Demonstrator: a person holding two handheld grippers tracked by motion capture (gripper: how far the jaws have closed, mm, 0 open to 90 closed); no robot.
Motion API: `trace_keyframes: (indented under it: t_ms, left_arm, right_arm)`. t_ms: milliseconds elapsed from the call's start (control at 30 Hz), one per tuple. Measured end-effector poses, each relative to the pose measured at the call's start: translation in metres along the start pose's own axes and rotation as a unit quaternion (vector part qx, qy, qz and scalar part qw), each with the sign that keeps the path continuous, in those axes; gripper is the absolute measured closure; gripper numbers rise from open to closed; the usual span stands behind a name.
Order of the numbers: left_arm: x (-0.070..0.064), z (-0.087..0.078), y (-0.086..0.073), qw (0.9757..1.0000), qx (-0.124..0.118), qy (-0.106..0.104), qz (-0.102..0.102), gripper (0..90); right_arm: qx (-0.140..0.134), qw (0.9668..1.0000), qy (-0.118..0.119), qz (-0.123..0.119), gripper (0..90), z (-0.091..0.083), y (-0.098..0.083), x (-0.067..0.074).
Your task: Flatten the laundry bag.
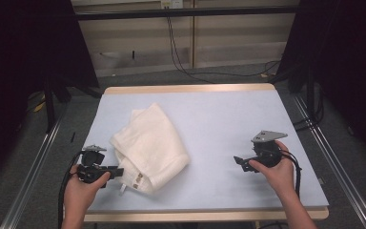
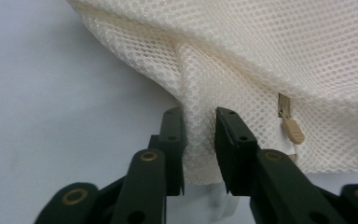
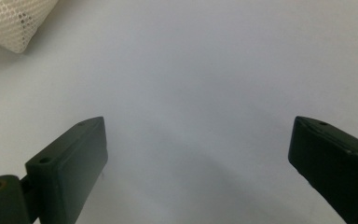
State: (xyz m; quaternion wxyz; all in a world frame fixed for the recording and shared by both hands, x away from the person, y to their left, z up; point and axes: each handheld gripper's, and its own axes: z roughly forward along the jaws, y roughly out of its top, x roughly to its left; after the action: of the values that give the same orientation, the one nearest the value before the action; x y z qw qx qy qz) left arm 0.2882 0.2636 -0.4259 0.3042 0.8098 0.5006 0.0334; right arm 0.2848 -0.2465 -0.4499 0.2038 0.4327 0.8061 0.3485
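Presently, from left to right. Left hand-held gripper (image 1: 120, 171): at the near left edge of the worktop (image 1: 219, 114), held level, pointing right; its jaws are clenched on a gathered fold of the mesh bag's near-left corner, the fabric pinched between both pads (image 2: 229, 140). Mesh bag (image 1: 148, 147): cream-white netting, lying crumpled on the left half of the pale blue worktop, running from mid-depth toward the near edge; a tan zipper pull (image 2: 292, 129) sits just beside the pinched fold, and small tags show at the bag's near corner. Right hand-held gripper (image 1: 238, 162): on the right half of the worktop, well apart from the mesh bag, pointing left toward it; released, jaws spread wide over bare surface with nothing between them. Grey three-cornered plate (image 1: 268, 136) tops it.
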Motion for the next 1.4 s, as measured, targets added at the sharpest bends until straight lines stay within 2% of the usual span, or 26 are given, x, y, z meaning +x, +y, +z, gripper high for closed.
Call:
trace_keyframes:
  t_ms: [67,100,233,267,333,400,433,467,533,633,700,767,833,1033,1133,1200,1400]
  left_arm:
    - [-0.001,-0.002,0.002,1.0,0.004,0.002,-0.004,82.0]
    - [-0.002,-0.003,0.003,1.0,0.008,-0.003,-0.003,84.5]
    - [-0.007,-0.004,0.007,1.0,0.001,0.002,-0.003,86.3]
    - [-0.008,-0.007,0.009,0.9999,0.002,0.011,-0.002,86.3]
    - [-0.007,-0.009,0.011,1.0,-0.001,0.002,-0.005,86.3]
    - [-0.005,-0.009,0.011,1.0,-0.003,0.003,-0.009,86.3]
    - [-0.004,-0.009,0.011,0.9999,-0.005,-0.001,-0.012,86.3]
    - [0.0,-0.01,0.011,0.9996,-0.006,-0.019,-0.019,86.3]
    - [0.001,-0.011,0.011,0.9992,-0.016,-0.026,-0.026,86.3]
    - [0.003,-0.014,0.012,0.9993,-0.018,-0.027,-0.022,86.3]
    - [0.002,-0.014,0.013,0.9989,-0.022,-0.031,-0.026,86.3]
    - [0.002,-0.015,0.014,0.9993,-0.018,-0.028,-0.018,86.3]
    - [0.0,-0.015,0.017,0.9985,-0.027,-0.044,-0.02,86.3]
    - [-0.007,-0.011,0.027,0.9975,-0.041,-0.055,-0.013,86.5]
    - [-0.009,-0.009,0.03,0.9976,-0.038,-0.058,-0.005,86.6]
    - [-0.012,-0.006,0.034,0.9972,-0.041,-0.063,-0.006,86.6]
    - [-0.022,0.003,0.05,0.995,-0.048,-0.087,-0.002,86.7]
  right_arm:
    - [0.003,1.0,0.002,0.005,4.0,0.0,0.0,0.001]
    - [0.001,1.0,0.002,0.0,4.1,0.001,0.001,0.001]
    - [0.0,1.0,0.005,0.001,4.1,0.001,0.001,0.001]
    - [0.002,1.0,0.006,0.001,4.1,0.001,0.001,0.002]
    - [0.003,1.0,0.008,0.002,4.1,0.001,0.002,0.002]
    - [0.004,1.0,0.006,0.0,4.1,0.001,0.001,0.001]
    - [0.004,1.0,0.006,0.0,4.1,0.001,0.001,0.001]
    - [0.002,1.0,0.006,-0.001,4.1,0.001,0.001,0.0]
    - [0.002,1.0,0.006,0.0,4.1,0.001,0.001,0.0]
    - [0.005,1.0,0.004,0.003,4.0,0.001,0.0,0.0]
    - [0.005,1.0,0.006,0.003,4.1,0.002,0.0,0.0]
    - [0.003,1.0,0.007,-0.001,4.0,0.003,0.001,0.0]
    - [0.001,1.0,0.007,-0.003,4.1,0.002,0.001,0.0]
    - [-0.002,1.0,0.003,0.0,4.1,0.001,0.001,0.001]
    - [-0.002,1.0,0.008,0.0,4.1,0.001,0.001,0.001]
    - [-0.001,0.9999,0.011,0.001,4.1,0.001,0.001,0.002]
    - [0.0,0.9999,0.011,0.0,4.1,0.002,0.001,0.002]
